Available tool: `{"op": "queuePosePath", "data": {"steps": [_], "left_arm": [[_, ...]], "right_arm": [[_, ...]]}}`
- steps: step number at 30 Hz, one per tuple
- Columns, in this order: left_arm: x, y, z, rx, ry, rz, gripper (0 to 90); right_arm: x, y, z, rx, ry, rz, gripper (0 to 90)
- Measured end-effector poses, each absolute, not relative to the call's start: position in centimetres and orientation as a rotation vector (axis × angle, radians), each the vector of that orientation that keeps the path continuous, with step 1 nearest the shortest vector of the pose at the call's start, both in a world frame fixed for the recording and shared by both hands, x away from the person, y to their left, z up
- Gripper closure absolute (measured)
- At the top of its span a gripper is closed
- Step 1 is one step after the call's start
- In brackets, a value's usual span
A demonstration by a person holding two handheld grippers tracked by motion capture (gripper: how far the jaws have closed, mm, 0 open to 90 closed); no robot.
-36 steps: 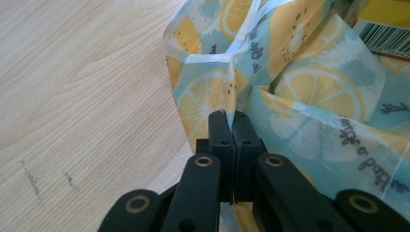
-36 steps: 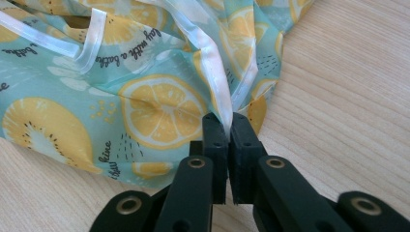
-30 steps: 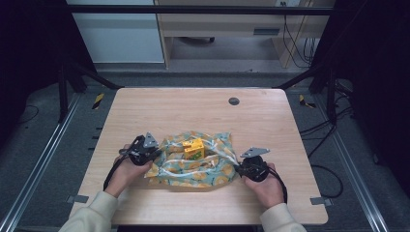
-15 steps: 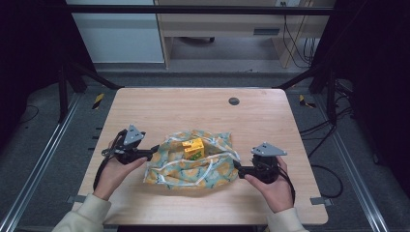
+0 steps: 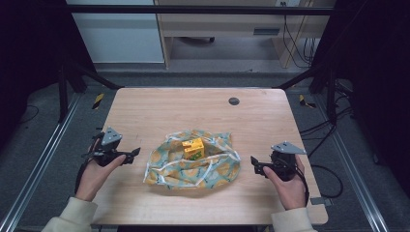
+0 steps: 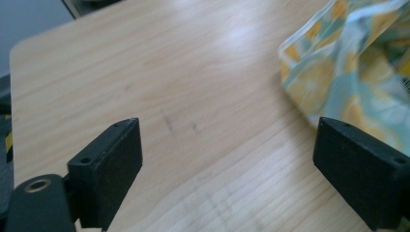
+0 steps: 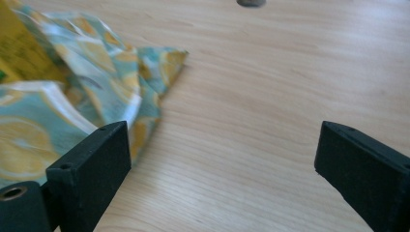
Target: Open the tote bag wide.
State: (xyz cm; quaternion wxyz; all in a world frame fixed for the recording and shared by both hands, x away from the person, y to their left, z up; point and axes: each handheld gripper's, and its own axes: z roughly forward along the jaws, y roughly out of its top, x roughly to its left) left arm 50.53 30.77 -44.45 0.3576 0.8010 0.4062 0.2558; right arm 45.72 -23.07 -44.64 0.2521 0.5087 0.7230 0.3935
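The pale wooden table with rounded corners (image 5: pixel 145 111) carries everything, with a small dark round grommet (image 5: pixel 234 101) set into its far side. At the table's near middle lies a crumpled cloth printed with yellow lemons on pale blue-green, edged with white strips (image 5: pixel 193 166); its long axis runs left to right. On the cloth's far middle sits a small yellow carton (image 5: pixel 193 148), upright as far as the high view shows.

The left gripper (image 5: pixel 134 153) hovers just left of the cloth, jaws spread wide and holding nothing; in the left gripper view the cloth's edge (image 6: pixel 333 72) lies ahead to the right. The right gripper (image 5: pixel 254 166) sits just right of the cloth, jaws likewise spread and empty, the cloth's corner (image 7: pixel 164 63) ahead to its left.

Each gripper points inward at one end of the cloth, and both look about equally near, so a two-handed grasp at opposite ends seems the likely next move.
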Motion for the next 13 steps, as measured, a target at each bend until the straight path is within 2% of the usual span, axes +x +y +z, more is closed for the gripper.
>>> {"op": "queuePosePath", "data": {"steps": [6, 13], "left_arm": [[49.8, 32.6, -46.4, 2.125, 1.104, 0.659, 8.5], [48.1, 33.3, -46.7, 2.103, 1.151, 0.667, 8.4]], "right_arm": [[46.3, -24.5, -46.6, 1.465, 1.975, 0.993, 7.4], [46.3, -24.8, -47.2, 1.501, 1.975, 0.952, 9.1]]}}
